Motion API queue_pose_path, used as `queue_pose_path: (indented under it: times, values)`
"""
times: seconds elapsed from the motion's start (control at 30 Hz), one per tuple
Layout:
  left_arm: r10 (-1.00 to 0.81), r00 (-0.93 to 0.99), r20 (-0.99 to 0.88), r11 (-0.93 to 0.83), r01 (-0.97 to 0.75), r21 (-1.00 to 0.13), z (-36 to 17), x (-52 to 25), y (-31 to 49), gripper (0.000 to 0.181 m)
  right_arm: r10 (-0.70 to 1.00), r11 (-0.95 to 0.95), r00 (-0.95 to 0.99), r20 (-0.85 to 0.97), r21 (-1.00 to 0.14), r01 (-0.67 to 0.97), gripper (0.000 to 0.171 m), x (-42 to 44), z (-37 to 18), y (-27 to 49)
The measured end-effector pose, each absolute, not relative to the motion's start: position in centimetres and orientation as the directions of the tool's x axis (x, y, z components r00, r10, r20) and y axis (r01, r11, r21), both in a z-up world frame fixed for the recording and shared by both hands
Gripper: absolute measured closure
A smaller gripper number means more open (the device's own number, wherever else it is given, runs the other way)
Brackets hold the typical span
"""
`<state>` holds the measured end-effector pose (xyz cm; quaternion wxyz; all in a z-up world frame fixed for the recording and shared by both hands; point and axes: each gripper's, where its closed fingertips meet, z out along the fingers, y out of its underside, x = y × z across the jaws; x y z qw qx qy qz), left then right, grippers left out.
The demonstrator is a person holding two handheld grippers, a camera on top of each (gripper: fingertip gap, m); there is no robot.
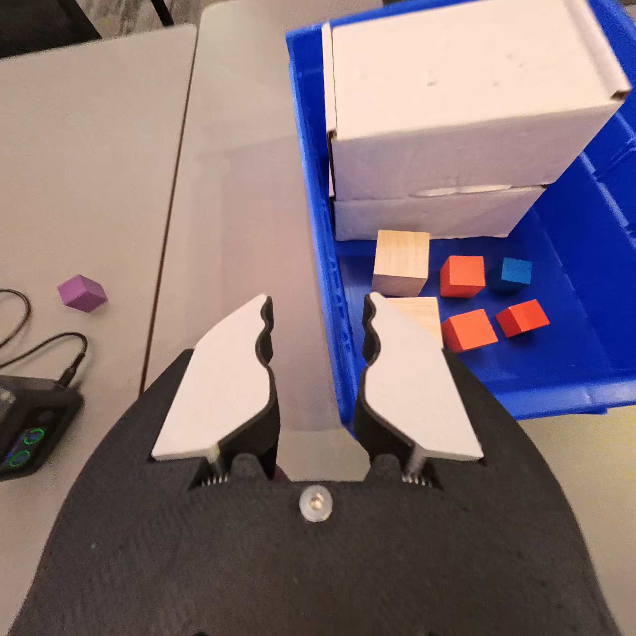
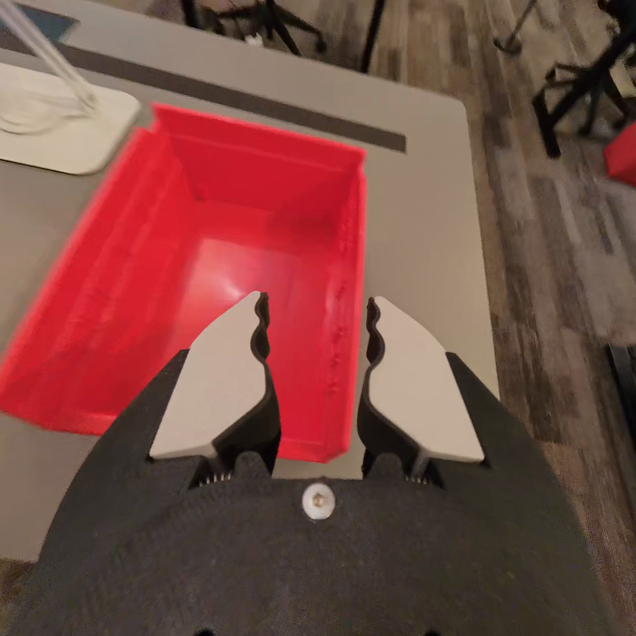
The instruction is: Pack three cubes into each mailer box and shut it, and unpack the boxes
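Note:
In the left wrist view, a blue bin [image 1: 330, 261] holds two shut white mailer boxes, one [image 1: 471, 103] stacked on the other [image 1: 426, 216]. In front of them lie loose cubes: a wooden cube [image 1: 401, 263], a second wooden cube [image 1: 423, 316] partly behind my finger, two orange cubes [image 1: 463, 280] [image 1: 469, 330], a red cube [image 1: 523, 318] and a blue cube [image 1: 514, 273]. A purple cube [image 1: 82, 294] lies on the table to the left. My left gripper [image 1: 318, 303] is open and empty above the bin's left wall. My right gripper [image 2: 316, 303] is open and empty above a red bin [image 2: 103, 275] with nothing in it.
A black device [image 1: 31, 423] with a cable lies at the left edge of the grey table [image 1: 241, 206]. A white stand base [image 2: 69, 130] sits left of the red bin. The table's right edge [image 2: 481, 275] drops to a wood floor with chair legs. One gripper's finger ends stand about 80 cm off the other's. The wooden cube [image 1: 401, 263] lies around 7 cm away from my left fingertips.

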<state>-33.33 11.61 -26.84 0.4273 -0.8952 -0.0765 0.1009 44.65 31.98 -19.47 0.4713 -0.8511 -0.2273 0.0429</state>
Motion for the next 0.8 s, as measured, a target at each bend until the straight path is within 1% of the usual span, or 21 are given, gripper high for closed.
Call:
queue_pose_path:
  times: [0.17, 0.3, 0.4, 0.47, 0.5, 0.6, 0.7, 0.77, 0.8]
  values:
    - [0.169, 0.957, -0.235, -0.559, -0.103, -0.823, -23.5, -33.2, 12.4, 0.118, 0.588, -0.319, 0.797, 0.139, -0.866, 0.386, 0.12, 36.3, -15.0, 27.9]
    - [0.086, 0.946, -0.312, -0.491, -0.232, -0.839, -21.2, -31.7, 14.0, 0.106, 0.754, -0.298, 0.657, -0.008, -0.895, 0.331, 0.119, 27.3, -14.3, 23.6]
    - [-0.012, 0.94, -0.34, -0.49, -0.302, -0.818, -20.6, -30.1, 15.1, 0.1, 0.842, -0.31, 0.528, -0.108, -0.898, 0.312, 0.118, 20.4, -15.1, 20.3]
    - [-0.083, 0.926, -0.367, -0.524, -0.354, -0.775, -20.7, -29.3, 15.9, 0.091, 0.895, -0.305, 0.418, -0.157, -0.899, 0.315, 0.117, 15.3, -15.8, 17.7]
    - [-0.121, 0.911, -0.394, -0.518, -0.397, -0.758, -20.5, -28.8, 16.4, 0.085, 0.917, -0.297, 0.361, -0.172, -0.898, 0.326, 0.116, 12.8, -16.3, 16.3]
    - [-0.21, 0.837, -0.505, -0.479, -0.538, -0.693, -19.4, -27.9, 18.4, 0.077, 0.953, -0.293, 0.182, -0.241, -0.882, 0.368, 0.116, 7.0, -18.1, 11.7]
    - [-0.312, 0.739, -0.597, -0.468, -0.667, -0.58, -19.3, -27.9, 20.2, 0.07, 0.969, -0.241, 0.148, -0.196, -0.871, 0.428, 0.118, 5.1, -20.9, 10.6]
    - [-0.376, 0.676, -0.635, -0.445, -0.732, -0.516, -19.6, -28.3, 21.5, 0.071, 0.97, -0.244, 0.128, -0.208, -0.861, 0.447, 0.12, 4.7, -22.6, 10.1]
    - [-0.418, 0.637, -0.647, -0.448, -0.764, -0.463, -20.0, -28.7, 22.1, 0.071, 0.968, -0.25, 0.119, -0.22, -0.856, 0.453, 0.12, 4.6, -23.3, 9.9]
